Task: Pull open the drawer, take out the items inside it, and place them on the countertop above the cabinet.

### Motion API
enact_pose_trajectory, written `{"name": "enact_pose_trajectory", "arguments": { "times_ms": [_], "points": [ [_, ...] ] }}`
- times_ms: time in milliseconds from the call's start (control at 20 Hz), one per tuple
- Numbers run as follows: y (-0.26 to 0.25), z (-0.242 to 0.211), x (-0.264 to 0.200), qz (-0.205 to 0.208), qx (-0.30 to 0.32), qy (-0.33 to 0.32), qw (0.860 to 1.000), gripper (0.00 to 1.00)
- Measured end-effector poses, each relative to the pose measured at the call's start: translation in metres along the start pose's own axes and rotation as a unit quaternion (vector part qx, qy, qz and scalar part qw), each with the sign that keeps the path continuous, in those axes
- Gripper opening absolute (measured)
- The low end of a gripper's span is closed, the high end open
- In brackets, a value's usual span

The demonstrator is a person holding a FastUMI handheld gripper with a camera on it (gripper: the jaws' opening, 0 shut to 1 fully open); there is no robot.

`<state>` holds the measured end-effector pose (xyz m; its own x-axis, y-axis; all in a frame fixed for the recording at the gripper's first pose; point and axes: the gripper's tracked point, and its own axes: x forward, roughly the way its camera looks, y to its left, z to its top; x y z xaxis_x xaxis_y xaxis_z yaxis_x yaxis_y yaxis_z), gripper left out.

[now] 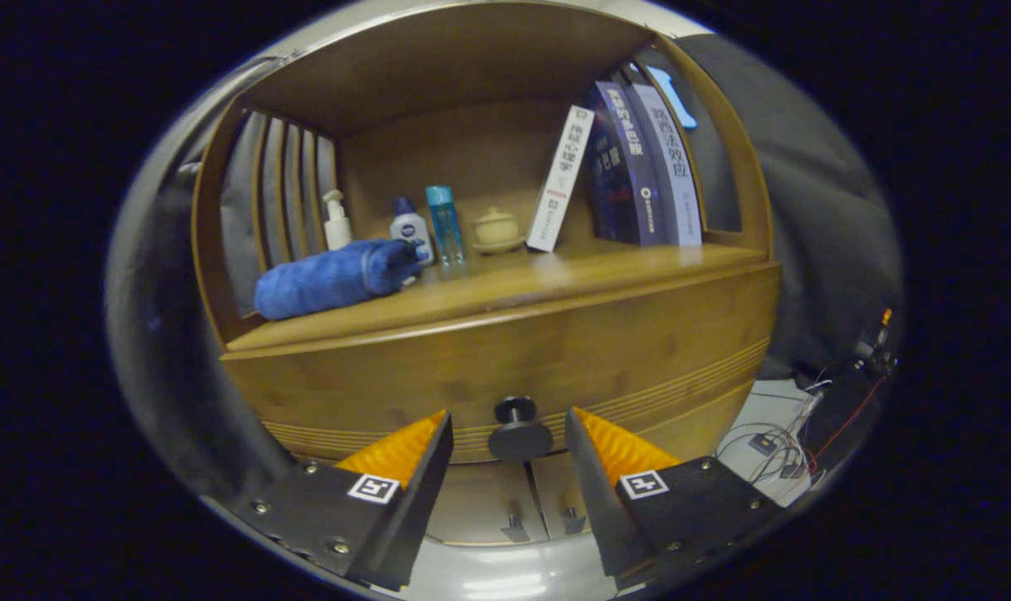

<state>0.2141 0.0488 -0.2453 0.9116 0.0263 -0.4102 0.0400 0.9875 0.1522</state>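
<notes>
So the gripper (509, 434) has its fingers spread wide, grasping nothing; the drawer's dark knob (518, 427) sits right between the tips, untouched on either side; the drawer (505, 367) itself looks fully closed; up on the countertop (555, 280) there's a rolled blue towel (334, 278) on the left, a few small bottles (426, 225) behind it, a little lidded pot (497, 231), and books (630, 167) leaning on the right; cables (776, 446) lie on the floor, far right.

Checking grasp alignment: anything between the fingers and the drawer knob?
No. In the gripper view the open gripper brackets the drawer knob, bare gaps on both sides, neither finger touching.
</notes>
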Motion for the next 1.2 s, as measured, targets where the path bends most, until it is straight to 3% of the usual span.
{"name": "enact_pose_trajectory", "arguments": {
  "times_ms": [250, 300, 400, 650, 700, 1200],
  "points": [
    [-0.009, -0.004, 0.020, 0.015, -0.007, 0.010, 1.000, 0.68],
    [0.000, -0.004, 0.019, 0.037, 0.000, 0.007, 0.999, 0.62],
    [-0.002, -0.005, 0.019, 0.042, -0.010, 0.004, 0.999, 0.51],
    [0.002, -0.008, 0.017, 0.045, -0.016, 0.017, 0.999, 0.40],
    [0.001, -0.007, 0.015, 0.043, -0.016, 0.018, 0.999, 0.33],
    [-0.008, -0.027, -0.045, 0.031, -0.023, 0.040, 0.998, 0.33]
  ]
}}
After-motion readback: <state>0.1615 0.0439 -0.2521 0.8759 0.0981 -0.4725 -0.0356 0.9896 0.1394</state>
